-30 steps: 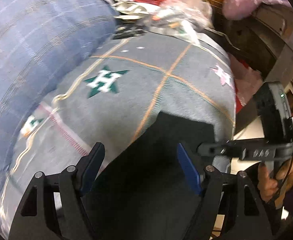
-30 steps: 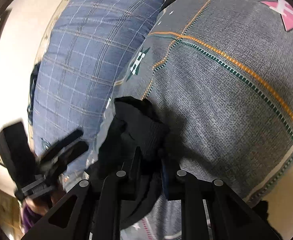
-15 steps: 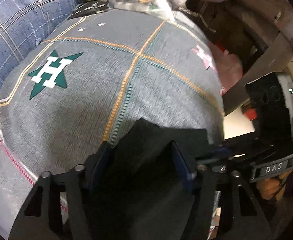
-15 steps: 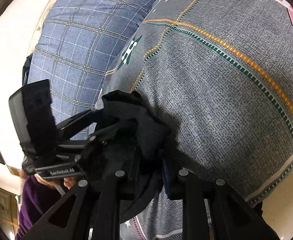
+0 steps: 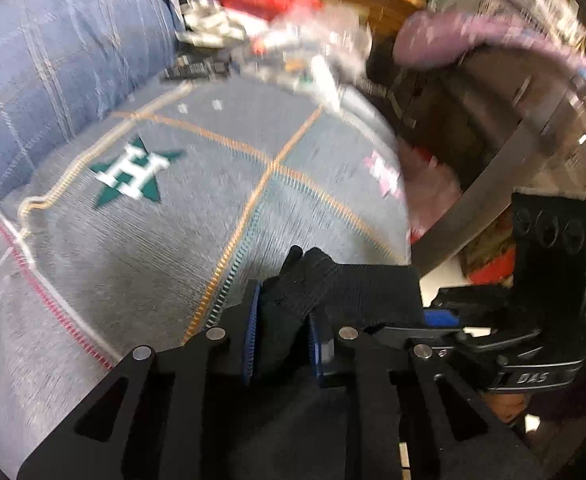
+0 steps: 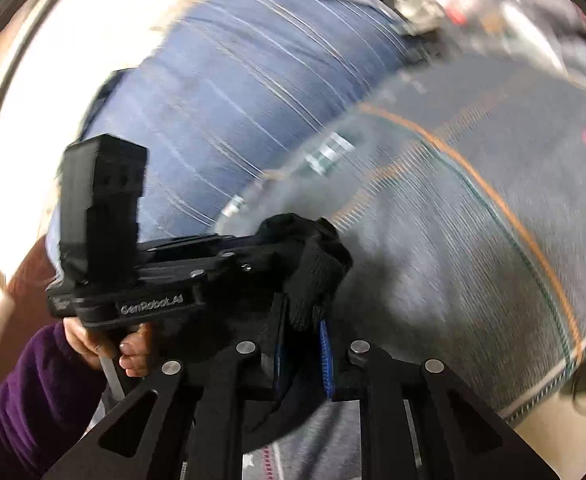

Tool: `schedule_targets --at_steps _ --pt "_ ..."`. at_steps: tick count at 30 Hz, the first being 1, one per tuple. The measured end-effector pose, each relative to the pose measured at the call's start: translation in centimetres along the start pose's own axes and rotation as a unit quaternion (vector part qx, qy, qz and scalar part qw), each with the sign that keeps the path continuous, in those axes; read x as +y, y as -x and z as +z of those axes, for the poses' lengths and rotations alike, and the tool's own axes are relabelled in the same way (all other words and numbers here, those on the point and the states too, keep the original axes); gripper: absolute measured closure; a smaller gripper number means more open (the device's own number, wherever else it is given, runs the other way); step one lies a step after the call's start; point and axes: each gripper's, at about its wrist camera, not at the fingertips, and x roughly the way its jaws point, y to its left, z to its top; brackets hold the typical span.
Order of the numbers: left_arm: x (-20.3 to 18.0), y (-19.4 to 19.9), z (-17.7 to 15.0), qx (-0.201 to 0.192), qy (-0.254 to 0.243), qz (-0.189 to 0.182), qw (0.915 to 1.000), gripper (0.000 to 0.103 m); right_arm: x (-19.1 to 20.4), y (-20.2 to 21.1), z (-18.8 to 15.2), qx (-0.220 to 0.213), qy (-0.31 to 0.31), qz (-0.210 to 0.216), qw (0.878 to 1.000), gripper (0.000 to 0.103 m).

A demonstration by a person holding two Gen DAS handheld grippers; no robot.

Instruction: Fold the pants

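Black knit fabric of the pants point(image 5: 293, 304) bunches up between the blue pads of the left gripper point(image 5: 283, 336), whose fingers are closing and already pinch the cloth. From there the garment runs as a flat black band to the right gripper point(image 5: 441, 317), seen from the side at the right edge of the left view. In the right wrist view, the right gripper point(image 6: 303, 354) has its fingers nearly together and closing on a thick fold of the same black pants point(image 6: 313, 264), which rises above its blue pads. The left gripper point(image 6: 229, 264) reaches in from the left, its tips at the fold, held by a hand point(image 6: 105, 344) in a purple sleeve point(image 6: 33, 392). Below lies a grey bedcover with orange lines and a green star bearing an H point(image 5: 133, 172). A blue checked pillow point(image 5: 53, 60) sits beside it. Both views are blurred.
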Motion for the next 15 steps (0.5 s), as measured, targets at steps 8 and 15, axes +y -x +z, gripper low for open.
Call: schedule_targets --at_steps 8,15 --pt "1.5 12.2 -4.9 -0.112 0.038 -0.003 0.9930 0.085 9.1 1.9 -2.2 -0.062 0.124 0.107 0.985 0.089" --pt "5.8 19.6 -15.3 -0.139 0.115 0.062 0.9816 0.085 18.4 -2.7 -7.2 0.031 0.175 0.186 0.966 0.089"
